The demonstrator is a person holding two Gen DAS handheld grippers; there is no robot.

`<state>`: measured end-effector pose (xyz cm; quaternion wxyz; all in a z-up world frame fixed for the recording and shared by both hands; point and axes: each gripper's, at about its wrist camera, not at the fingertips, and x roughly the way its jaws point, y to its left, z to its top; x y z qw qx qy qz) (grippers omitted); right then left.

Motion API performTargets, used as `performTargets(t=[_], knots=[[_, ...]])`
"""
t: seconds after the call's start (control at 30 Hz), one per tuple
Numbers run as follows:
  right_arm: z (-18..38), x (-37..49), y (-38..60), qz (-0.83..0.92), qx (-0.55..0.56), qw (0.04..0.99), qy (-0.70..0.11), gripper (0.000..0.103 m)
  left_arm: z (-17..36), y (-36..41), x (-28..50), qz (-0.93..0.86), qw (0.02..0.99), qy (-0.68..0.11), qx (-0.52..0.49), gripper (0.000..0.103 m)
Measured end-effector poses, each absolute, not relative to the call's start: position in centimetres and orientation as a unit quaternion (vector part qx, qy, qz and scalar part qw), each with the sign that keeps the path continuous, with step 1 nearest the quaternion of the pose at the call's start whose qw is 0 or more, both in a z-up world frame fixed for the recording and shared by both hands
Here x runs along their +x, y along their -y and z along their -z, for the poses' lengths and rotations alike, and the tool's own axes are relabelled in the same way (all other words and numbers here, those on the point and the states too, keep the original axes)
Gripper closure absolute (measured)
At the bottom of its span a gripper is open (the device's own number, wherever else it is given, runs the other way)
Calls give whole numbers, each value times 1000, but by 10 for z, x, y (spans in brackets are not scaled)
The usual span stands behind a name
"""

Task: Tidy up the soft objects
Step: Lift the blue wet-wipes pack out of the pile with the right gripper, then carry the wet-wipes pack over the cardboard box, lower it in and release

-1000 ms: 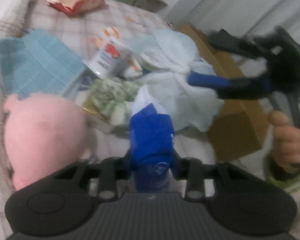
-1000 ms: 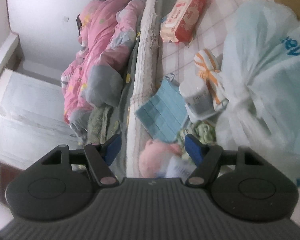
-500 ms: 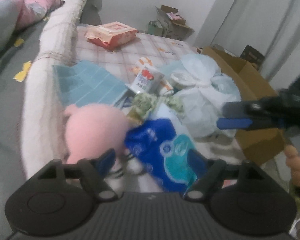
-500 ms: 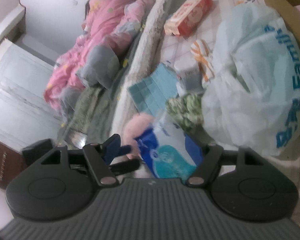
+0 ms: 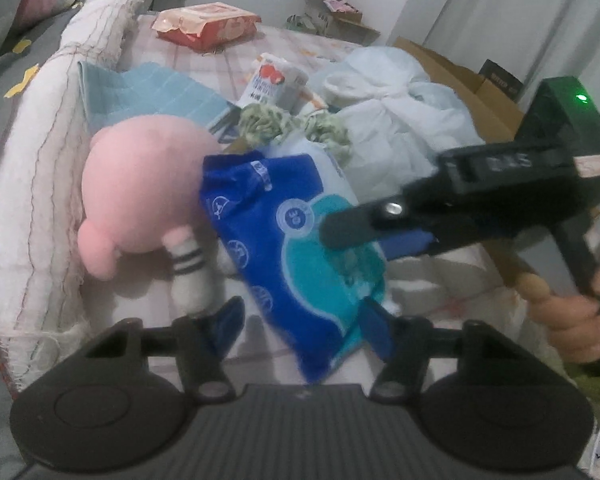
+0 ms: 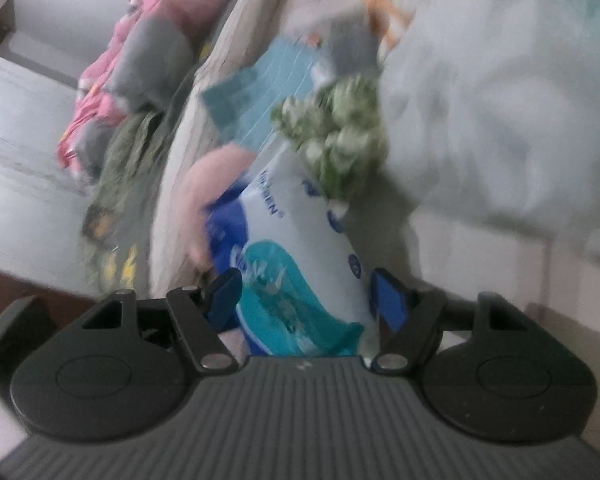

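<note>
we are reading this step as a handover or regrasp of the blue tissue pack (image 5: pixel 288 240), which is lying on the checked bed sheet (image 5: pixel 228 60) with one long side touching the pink plush toy (image 5: pixel 140 192).

left gripper (image 5: pixel 300 328): its jaws have just been closing a little, yet they are standing open either side of the pack's near end, pads not pressing that we can tell.

right gripper (image 6: pixel 306 300): standing open and straddling the same pack; the right wrist view is blurring, so contact with the pads is uncertain. from the left wrist view it is reaching in over the pack's far side, a person's hand (image 5: pixel 572 320) gripping its handle.

next move, in our judgement: one gripper is needing to close squarely across the pack's narrow width before any lift, the other staying clear.

materials: the pack is a glossy film pillow, blue, teal and white, crinkling and likely slippery. the plush is round and fuzzy, with a striped sock leg. behind the pack we are noting a knotted green-white rope bundle (image 5: pixel 292 124), a waffled light-blue cloth (image 5: pixel 148 92), and a thin crumpled pale plastic bag (image 5: pixel 400 120).
</note>
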<state>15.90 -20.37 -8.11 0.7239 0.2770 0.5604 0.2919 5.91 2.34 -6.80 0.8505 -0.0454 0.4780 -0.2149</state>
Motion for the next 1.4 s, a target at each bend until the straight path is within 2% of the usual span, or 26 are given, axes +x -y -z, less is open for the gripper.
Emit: performTargets(t=[0.13, 0.23, 0.4, 0.63, 0.77, 1.13, 1.4], knots=[[80, 156, 206, -273, 261, 746, -549, 31, 73, -25, 63, 218, 847, -482, -51, 40], [89, 158, 204, -275, 273, 739, -550, 31, 73, -22, 64, 220, 847, -481, -52, 45], [94, 154, 205, -284, 293, 727, -552, 42, 65, -18, 61, 212, 852, -477, -43, 53], [61, 132, 210, -299, 283, 741, -530, 51, 28, -11, 39, 213, 869, -446, -23, 54], [32, 120, 225, -305, 294, 753, -503, 52, -2, 4, 34, 215, 885, -413, -4, 54], [-62, 122, 352, -249, 327, 819, -399, 53, -79, 127, 75, 312, 890, -328, 51, 54], [-68, 147, 477, -162, 371, 820, -406, 52, -71, 238, 137, 383, 847, -367, 40, 54]])
